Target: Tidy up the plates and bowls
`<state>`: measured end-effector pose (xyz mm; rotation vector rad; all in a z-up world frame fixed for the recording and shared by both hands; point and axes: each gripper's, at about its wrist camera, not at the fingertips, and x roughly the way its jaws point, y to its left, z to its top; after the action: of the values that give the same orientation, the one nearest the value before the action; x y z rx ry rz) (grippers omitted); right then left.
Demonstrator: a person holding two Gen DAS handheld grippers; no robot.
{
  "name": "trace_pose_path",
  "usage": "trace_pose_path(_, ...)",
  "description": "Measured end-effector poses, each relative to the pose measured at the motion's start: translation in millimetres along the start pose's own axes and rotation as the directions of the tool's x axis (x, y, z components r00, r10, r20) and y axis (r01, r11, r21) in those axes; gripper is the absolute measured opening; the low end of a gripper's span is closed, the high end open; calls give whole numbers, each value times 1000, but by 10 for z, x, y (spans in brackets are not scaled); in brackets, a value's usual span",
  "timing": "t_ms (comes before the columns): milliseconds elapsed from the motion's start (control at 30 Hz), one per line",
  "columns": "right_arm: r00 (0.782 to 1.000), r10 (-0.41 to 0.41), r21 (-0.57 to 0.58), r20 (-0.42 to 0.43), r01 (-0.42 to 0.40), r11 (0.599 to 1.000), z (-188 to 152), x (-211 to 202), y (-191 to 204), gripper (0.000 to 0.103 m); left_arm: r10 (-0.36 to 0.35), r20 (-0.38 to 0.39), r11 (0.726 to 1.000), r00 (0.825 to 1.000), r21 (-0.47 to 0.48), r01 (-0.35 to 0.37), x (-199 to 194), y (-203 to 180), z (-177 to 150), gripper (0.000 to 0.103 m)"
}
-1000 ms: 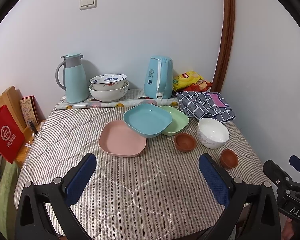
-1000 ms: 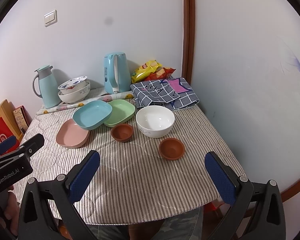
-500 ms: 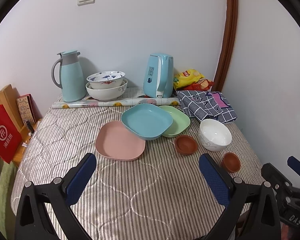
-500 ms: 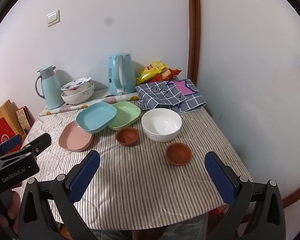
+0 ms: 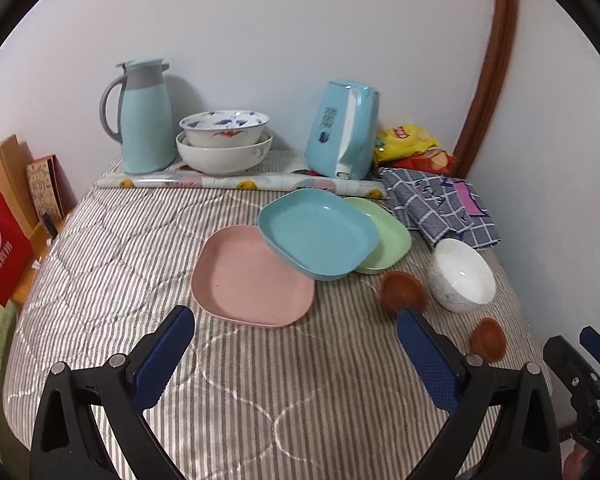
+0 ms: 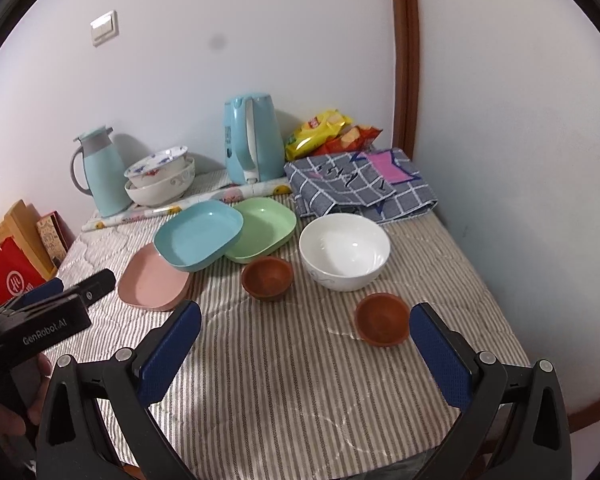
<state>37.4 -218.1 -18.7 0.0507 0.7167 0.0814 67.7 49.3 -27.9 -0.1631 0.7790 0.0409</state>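
Note:
On the striped tablecloth a blue plate (image 5: 318, 232) leans across a pink plate (image 5: 252, 280) and a green plate (image 5: 388, 232). A white bowl (image 5: 462, 274) and two small brown bowls (image 5: 402, 290) (image 5: 488, 338) stand to their right. They also show in the right wrist view: blue plate (image 6: 198, 236), pink plate (image 6: 152, 280), green plate (image 6: 264, 226), white bowl (image 6: 344, 252), brown bowls (image 6: 267, 278) (image 6: 382, 318). My left gripper (image 5: 296, 344) is open and empty, just short of the pink plate. My right gripper (image 6: 306, 336) is open and empty, near the closer brown bowl.
At the back stand a blue jug (image 5: 144, 118), two stacked patterned bowls (image 5: 224, 140), a blue kettle (image 5: 342, 132), a rolled sheet (image 5: 240, 180), snack bags (image 5: 410, 146) and a checked cloth (image 5: 440, 206). A red bag (image 5: 0, 240) and boxes stand left of the table. Walls close the back and right.
Both grippers have moved forward toward the dishes, which now look larger. The left one has drawn close to the pink plate. Both stay open. No dish has moved.

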Motion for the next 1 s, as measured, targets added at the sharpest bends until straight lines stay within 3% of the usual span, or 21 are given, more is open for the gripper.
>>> trace_pose_path(367, 999, 31, -47, -43, -33, 998, 304, 561, 281, 101, 3, -27, 1000, 1000, -12, -3, 418, 157, 265, 98)
trace_pose_path(733, 996, 46, -82, -76, -52, 995, 620, 1079, 482, 94, -10, -51, 1000, 999, -20, 9, 884, 280, 551, 89)
trace_pose_path(1000, 990, 58, -95, -127, -71, 993, 805, 1524, 574, 80, -18, -78, 999, 997, -27, 16, 1280, 315, 696, 78)
